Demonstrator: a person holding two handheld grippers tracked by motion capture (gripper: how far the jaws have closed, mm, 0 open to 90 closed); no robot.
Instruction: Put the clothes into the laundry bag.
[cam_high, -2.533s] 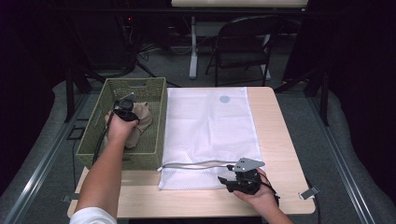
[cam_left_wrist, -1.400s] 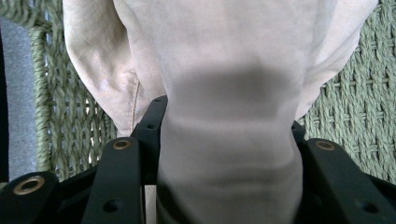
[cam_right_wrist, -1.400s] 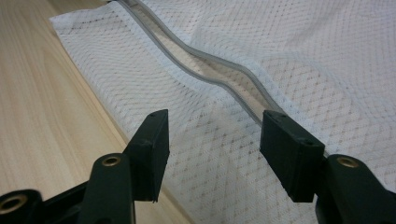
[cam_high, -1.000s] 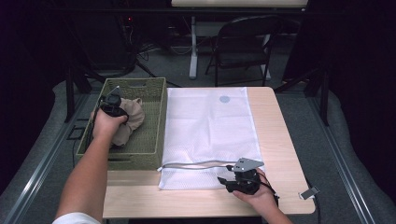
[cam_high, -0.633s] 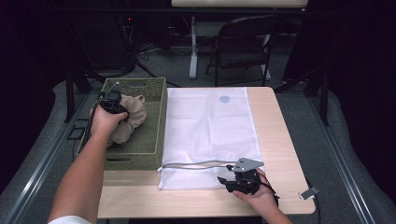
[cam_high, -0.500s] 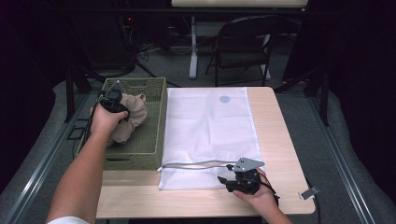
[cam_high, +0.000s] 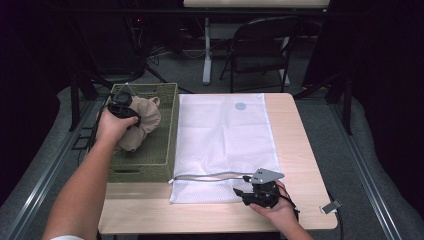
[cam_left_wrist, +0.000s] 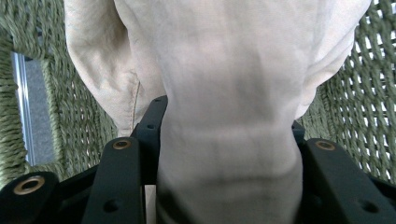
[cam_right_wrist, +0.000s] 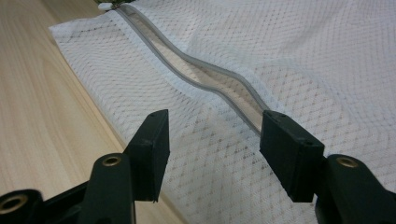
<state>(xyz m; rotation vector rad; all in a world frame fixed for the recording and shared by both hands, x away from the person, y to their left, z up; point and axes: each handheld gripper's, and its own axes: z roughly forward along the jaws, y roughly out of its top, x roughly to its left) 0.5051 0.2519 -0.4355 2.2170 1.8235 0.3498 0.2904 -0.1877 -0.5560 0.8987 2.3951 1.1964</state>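
The left claw (cam_left_wrist: 224, 140) is clamped on a bunched beige garment (cam_high: 142, 120), lifted partly clear of the green woven basket (cam_high: 165, 150); the pick-up looks done. The right claw (cam_right_wrist: 212, 140), jaws apart, rests at the unzipped mouth of the white mesh laundry bag (cam_high: 225, 135) on the worktop (cam_high: 300, 150); carrying over and bagging remain

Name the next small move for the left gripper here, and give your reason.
Probably carry the beige cloth right, towards the white mesh bag. The left gripper grips the cloth above the green basket, and the bag's zipper gapes beside the open right gripper.
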